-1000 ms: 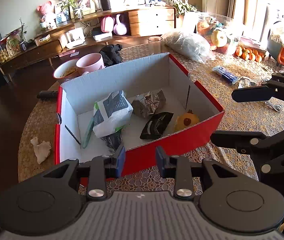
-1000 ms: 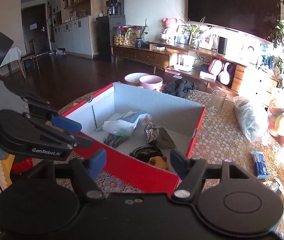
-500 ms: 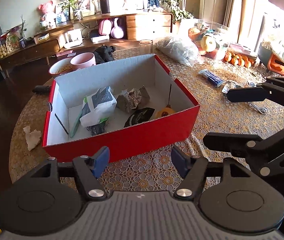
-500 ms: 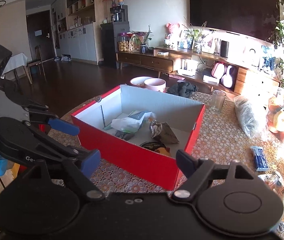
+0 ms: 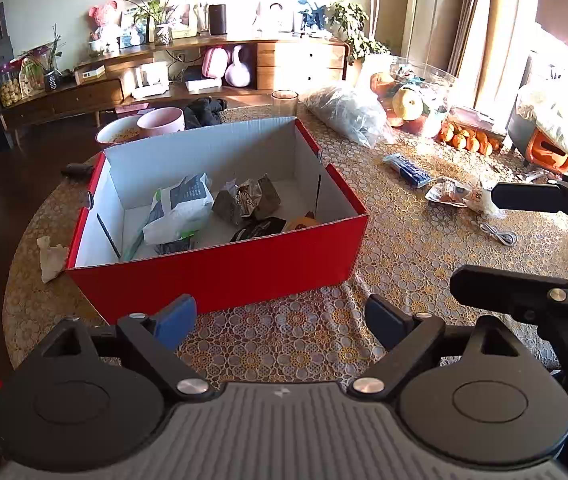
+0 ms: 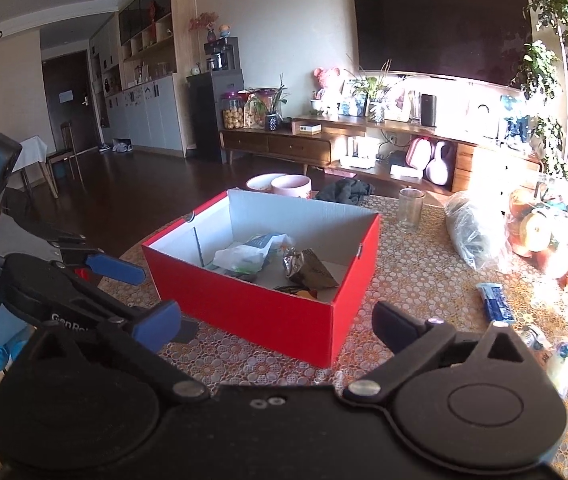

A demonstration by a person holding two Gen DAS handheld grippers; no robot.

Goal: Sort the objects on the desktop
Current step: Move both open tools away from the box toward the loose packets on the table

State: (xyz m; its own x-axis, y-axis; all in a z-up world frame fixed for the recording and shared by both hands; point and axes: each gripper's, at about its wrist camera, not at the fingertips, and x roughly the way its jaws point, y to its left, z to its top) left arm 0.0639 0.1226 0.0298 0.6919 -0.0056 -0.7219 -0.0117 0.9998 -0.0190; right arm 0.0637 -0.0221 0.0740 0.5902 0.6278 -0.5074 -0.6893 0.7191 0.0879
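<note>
bare tablecloth [image 5: 284, 340] before red box [image 5: 220, 272] passable; box blocks path ahead.

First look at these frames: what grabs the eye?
The red box at table centre, open, holding wrappers and a white bag. Right of it, sunlit clutter: a blue packet, a cable, a fruit bowl. Both grippers' jaws are opening with nothing between them.
</note>
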